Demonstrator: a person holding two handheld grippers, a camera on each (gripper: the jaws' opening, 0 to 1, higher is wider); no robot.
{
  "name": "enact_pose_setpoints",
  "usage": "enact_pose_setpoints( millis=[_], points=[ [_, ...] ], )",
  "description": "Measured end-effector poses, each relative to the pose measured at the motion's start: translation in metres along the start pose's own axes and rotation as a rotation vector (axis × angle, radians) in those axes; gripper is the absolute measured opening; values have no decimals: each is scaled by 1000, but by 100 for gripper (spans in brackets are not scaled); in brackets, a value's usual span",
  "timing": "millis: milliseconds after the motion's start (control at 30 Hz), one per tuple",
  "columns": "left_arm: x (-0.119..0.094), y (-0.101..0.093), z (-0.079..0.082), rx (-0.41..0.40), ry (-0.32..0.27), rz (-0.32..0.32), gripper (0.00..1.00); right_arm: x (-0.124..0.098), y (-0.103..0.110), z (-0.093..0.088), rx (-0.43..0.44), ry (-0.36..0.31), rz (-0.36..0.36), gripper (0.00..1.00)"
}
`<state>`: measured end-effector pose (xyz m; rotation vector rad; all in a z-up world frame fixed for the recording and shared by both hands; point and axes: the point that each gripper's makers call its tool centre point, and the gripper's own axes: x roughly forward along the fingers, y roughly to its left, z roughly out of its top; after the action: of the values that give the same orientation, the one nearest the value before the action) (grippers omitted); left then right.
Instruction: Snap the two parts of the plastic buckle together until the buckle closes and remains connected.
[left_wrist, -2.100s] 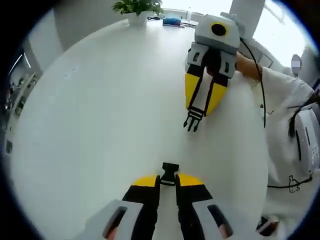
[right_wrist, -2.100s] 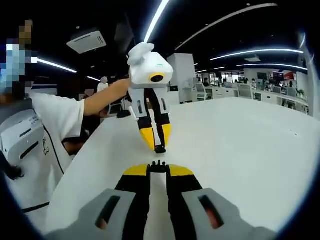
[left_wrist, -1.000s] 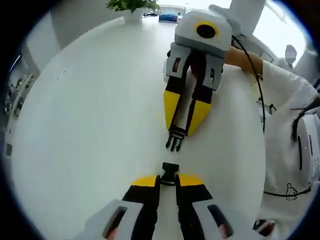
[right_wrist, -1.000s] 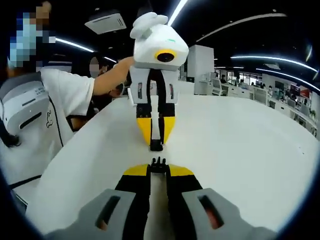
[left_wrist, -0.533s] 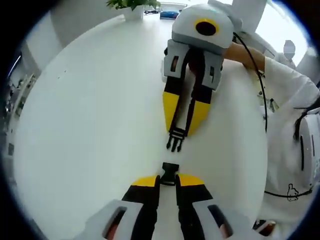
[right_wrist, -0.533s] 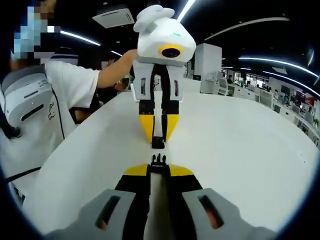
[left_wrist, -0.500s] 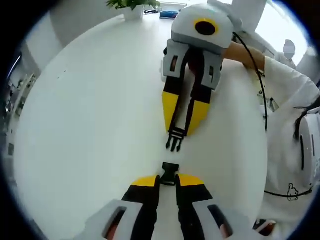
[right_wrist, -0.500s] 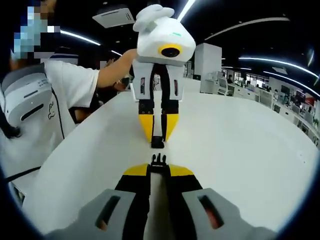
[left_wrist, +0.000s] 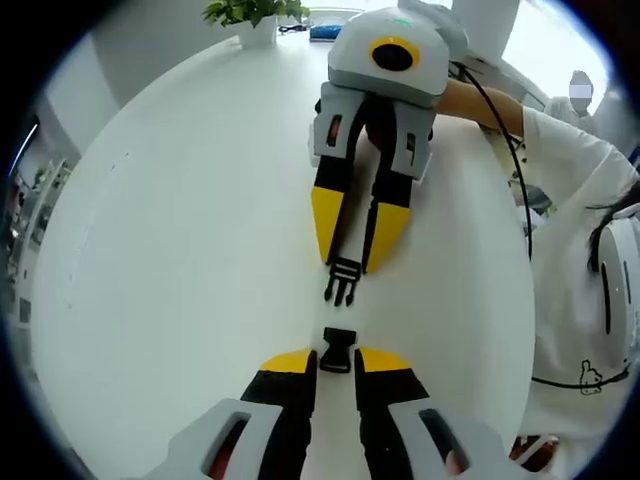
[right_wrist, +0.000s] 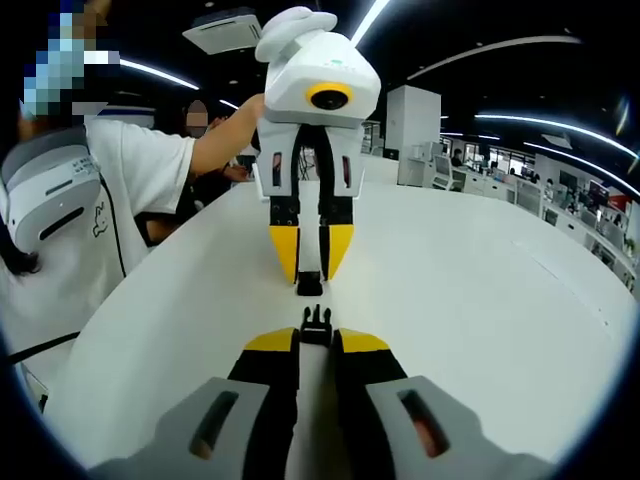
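A white table (left_wrist: 170, 240) carries the work, with a potted plant (left_wrist: 252, 14) at its far edge. A person in a white shirt (left_wrist: 575, 250) stands at the table's side edge. The right gripper (left_wrist: 345, 262) reaches in from the far side, its jaws pinching the pronged buckle half (left_wrist: 342, 280). The left gripper (left_wrist: 336, 362) has its jaws pressed onto the socket buckle half (left_wrist: 337, 350). Over the table's middle the two halves face each other, near but apart, prongs pointing toward the socket's mouth. They look roughly in line, though the fisheye bend makes that hard to judge. In the right gripper view the gap between the halves is narrow.
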<state>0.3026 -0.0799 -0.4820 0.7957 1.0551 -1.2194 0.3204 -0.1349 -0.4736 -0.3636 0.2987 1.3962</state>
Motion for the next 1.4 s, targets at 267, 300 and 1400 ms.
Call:
enact_pose_setpoints(
  millis=[267,300,1400],
  points=[
    [-8,2,-2,13,-41,29,18,-3,-1,4,11,-9,-23,18],
    [-8,2,-1,14,-59,31,19,-3,-1,4,16,-12,-25,18],
    [-39,19,8,-23,-639,76,28,-12,4,12,86,-67,-98,26]
  ],
)
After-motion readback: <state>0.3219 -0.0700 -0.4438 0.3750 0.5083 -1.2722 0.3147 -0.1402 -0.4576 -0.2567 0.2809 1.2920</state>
